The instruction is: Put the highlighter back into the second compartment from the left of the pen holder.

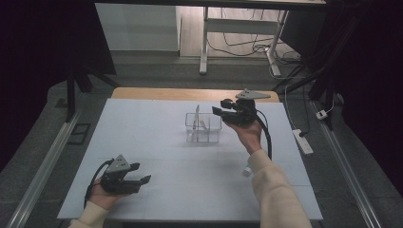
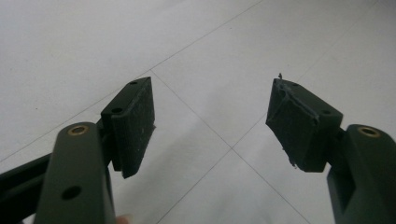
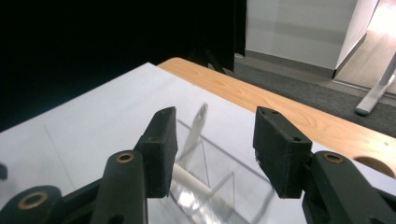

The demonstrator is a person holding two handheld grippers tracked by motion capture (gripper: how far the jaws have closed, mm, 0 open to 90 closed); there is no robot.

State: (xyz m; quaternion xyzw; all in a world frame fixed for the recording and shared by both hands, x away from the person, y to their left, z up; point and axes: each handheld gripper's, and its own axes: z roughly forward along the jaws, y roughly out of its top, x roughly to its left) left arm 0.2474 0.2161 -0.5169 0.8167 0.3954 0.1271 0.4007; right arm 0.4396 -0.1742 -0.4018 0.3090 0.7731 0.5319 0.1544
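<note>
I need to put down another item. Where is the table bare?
Bare: the wide white sheet between the left tool and the clear box, and the far left corner. Crowded: around the box, where the right tool hovers, open.

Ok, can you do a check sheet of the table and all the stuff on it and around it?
Surface: white table, faint seams, wooden strip at the far edge.
Job's things: clear box with dividers; a pale stick leans upright in it, a white tube lies inside.
Clutter: small white thing beside the right sleeve, too small to tell.
Grippers: left gripper open, low over bare table; right gripper open above the box, nothing between its jaws.
Cables: black cable trails from the right gripper; power strip on the floor.
Surroundings: desk legs, wires, dark curtains.
</note>
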